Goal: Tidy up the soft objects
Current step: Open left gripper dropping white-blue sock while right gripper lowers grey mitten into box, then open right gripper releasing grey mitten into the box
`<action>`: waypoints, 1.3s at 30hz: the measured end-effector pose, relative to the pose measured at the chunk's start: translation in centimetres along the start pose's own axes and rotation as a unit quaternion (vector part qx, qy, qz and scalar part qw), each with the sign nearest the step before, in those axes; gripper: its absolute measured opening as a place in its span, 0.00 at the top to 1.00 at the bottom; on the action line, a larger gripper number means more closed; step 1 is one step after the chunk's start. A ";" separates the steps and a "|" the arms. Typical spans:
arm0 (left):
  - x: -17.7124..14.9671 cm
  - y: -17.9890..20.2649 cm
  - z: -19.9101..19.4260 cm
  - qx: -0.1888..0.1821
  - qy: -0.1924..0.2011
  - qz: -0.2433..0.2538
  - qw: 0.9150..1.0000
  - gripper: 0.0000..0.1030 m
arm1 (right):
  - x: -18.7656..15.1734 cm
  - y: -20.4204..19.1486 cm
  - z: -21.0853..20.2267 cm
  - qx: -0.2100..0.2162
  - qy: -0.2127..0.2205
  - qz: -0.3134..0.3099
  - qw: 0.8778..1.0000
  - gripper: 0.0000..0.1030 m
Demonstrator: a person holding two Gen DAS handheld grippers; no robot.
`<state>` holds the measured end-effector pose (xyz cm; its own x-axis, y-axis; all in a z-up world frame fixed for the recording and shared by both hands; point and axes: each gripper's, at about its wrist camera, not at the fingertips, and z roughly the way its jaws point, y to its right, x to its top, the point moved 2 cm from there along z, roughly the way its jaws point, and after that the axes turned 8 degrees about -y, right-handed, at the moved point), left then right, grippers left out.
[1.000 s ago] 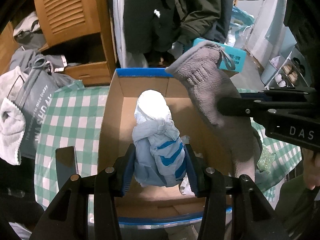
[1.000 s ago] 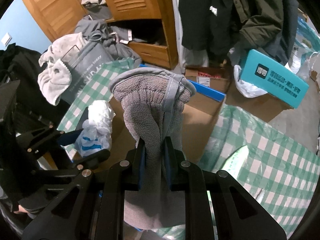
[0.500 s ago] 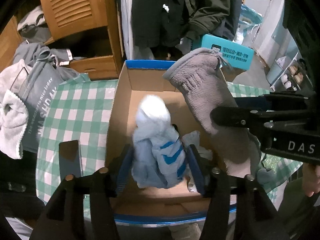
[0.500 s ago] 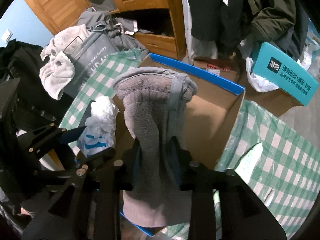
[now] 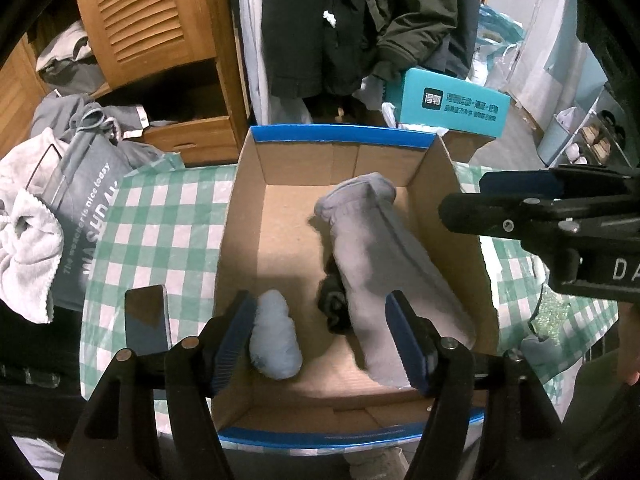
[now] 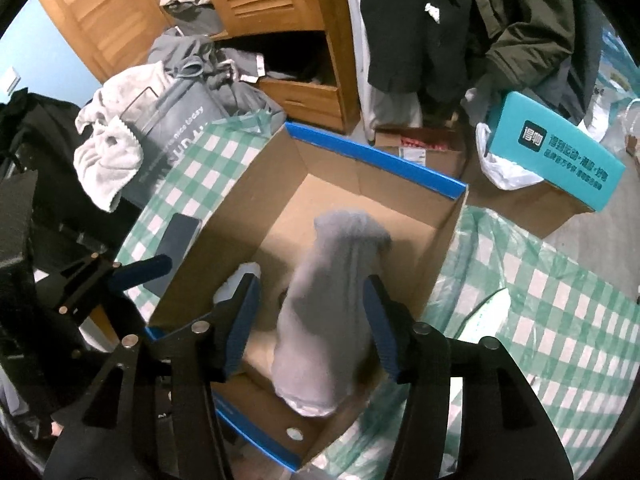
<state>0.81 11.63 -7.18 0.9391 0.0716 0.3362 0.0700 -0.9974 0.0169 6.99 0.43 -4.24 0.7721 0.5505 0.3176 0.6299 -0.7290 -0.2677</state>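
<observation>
An open cardboard box with blue-taped edges (image 5: 340,136) (image 6: 372,160) stands on a green checked tablecloth. Inside lie a grey fleece glove (image 5: 384,264) (image 6: 332,312), a light blue rolled bundle (image 5: 274,336) and a small dark item (image 5: 334,306). My left gripper (image 5: 320,332) is open above the box's near end, with nothing between its fingers. My right gripper (image 6: 310,320) is open above the glove; the glove looks blurred between its spread fingers. The right gripper's side shows in the left wrist view (image 5: 560,216).
A phone (image 5: 146,316) lies on the cloth left of the box. A grey bag (image 5: 88,216) and white towel (image 5: 28,248) sit at far left. A wooden louvred cabinet (image 5: 148,32), hanging dark coats (image 5: 352,20) and a teal box (image 5: 452,108) stand behind.
Both grippers opened. The blue bundle dropped from the left gripper into the box, and the grey glove fell from the right gripper into the box.
</observation>
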 end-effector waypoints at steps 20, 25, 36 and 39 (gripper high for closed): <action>-0.1 3.9 -0.4 -0.010 0.000 0.039 0.999 0.33 | -2.9 3.1 -1.9 -0.022 0.001 0.020 1.000 0.41; -0.1 5.2 -0.5 -0.012 -0.002 0.051 0.999 0.33 | -3.9 4.3 -2.5 -0.026 0.003 0.029 0.999 0.40; -0.1 8.6 -0.2 -0.017 -0.012 0.081 0.997 0.33 | -6.6 7.6 -3.7 -0.039 0.000 0.054 0.998 0.38; -0.1 9.6 -0.1 -0.018 -0.015 0.089 0.996 0.33 | -7.3 8.6 -4.2 -0.048 0.002 0.060 0.997 0.38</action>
<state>1.35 2.05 -6.96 0.9453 -0.1061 0.3086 -0.1094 -0.9940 -0.0065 6.37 -11.55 -5.08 0.8412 0.4551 0.2921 0.5217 -0.8252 -0.2167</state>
